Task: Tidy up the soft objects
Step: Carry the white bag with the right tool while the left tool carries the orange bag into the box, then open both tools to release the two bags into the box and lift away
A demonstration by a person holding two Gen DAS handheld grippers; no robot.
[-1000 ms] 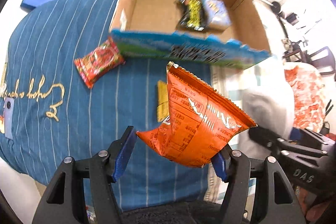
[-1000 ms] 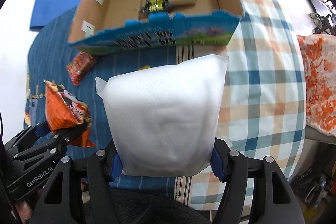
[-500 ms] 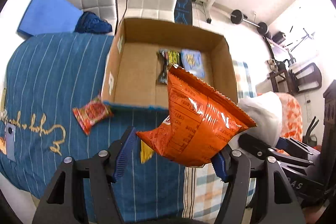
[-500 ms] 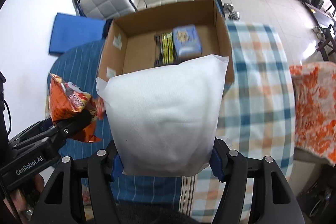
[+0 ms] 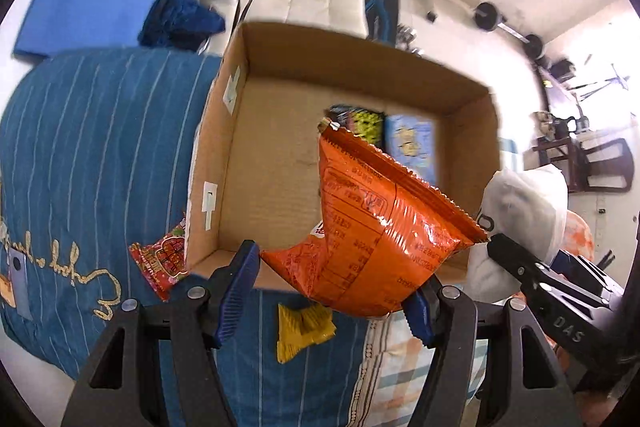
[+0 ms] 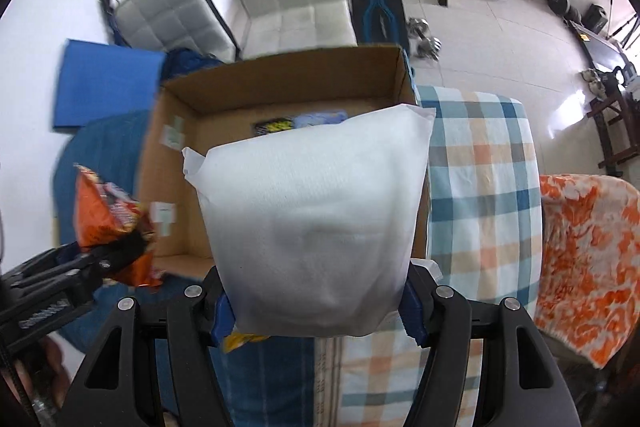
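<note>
A: Which step is in hand?
B: Carriage; a crinkled orange foil snack bag (image 5: pixel 376 223) is clenched in the left tongs (image 5: pixel 332 295), a soft white pouch (image 6: pixel 316 227) in the right tongs (image 6: pixel 316 311), both above the open brown cardboard box (image 5: pixel 280 187).
A: What is called for next?
B: Lowering inside; then release.

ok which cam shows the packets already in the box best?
Left wrist. It shows both packets on the box floor almost whole; only the chip bag in the left hand-held gripper clips their near edge. In the right wrist view the white pack hides all but a thin strip.
</note>
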